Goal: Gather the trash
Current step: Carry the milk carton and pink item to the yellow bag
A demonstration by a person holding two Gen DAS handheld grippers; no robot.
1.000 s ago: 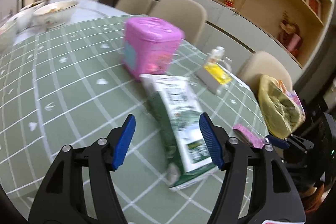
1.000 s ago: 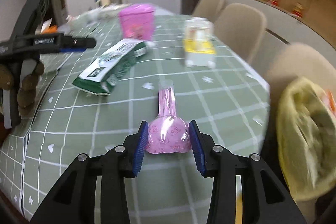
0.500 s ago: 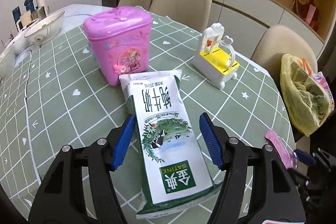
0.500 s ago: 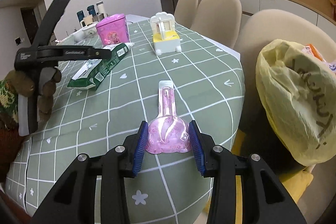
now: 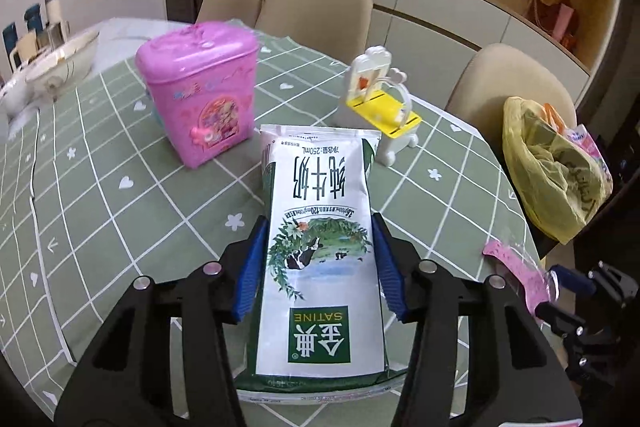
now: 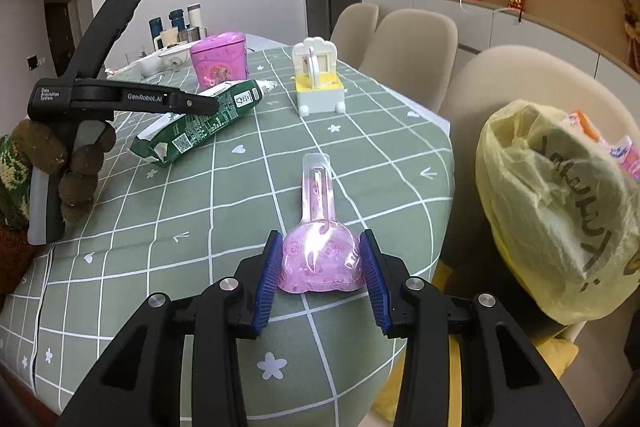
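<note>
A green and white milk carton (image 5: 320, 251) lies between the blue pads of my left gripper (image 5: 318, 269), which is shut on it; in the right wrist view the carton (image 6: 204, 119) is lifted off the table at its near end. My right gripper (image 6: 320, 273) is shut on a pink plastic blister pack (image 6: 318, 251) and holds it over the table's near edge. A yellow trash bag (image 6: 560, 211) with trash inside hangs at the right, beside the table; it also shows in the left wrist view (image 5: 552, 163).
On the green checked tablecloth (image 5: 100, 187) stand a pink tin box (image 5: 200, 103) and a white and yellow toy stand (image 5: 384, 111). Bowls (image 5: 60, 67) sit at the far left. Beige chairs (image 5: 316, 11) ring the table.
My left gripper moved forward around the milk carton and closed on it. My right gripper has kept its hold on the pink pack and turned to the right, toward the bag.
</note>
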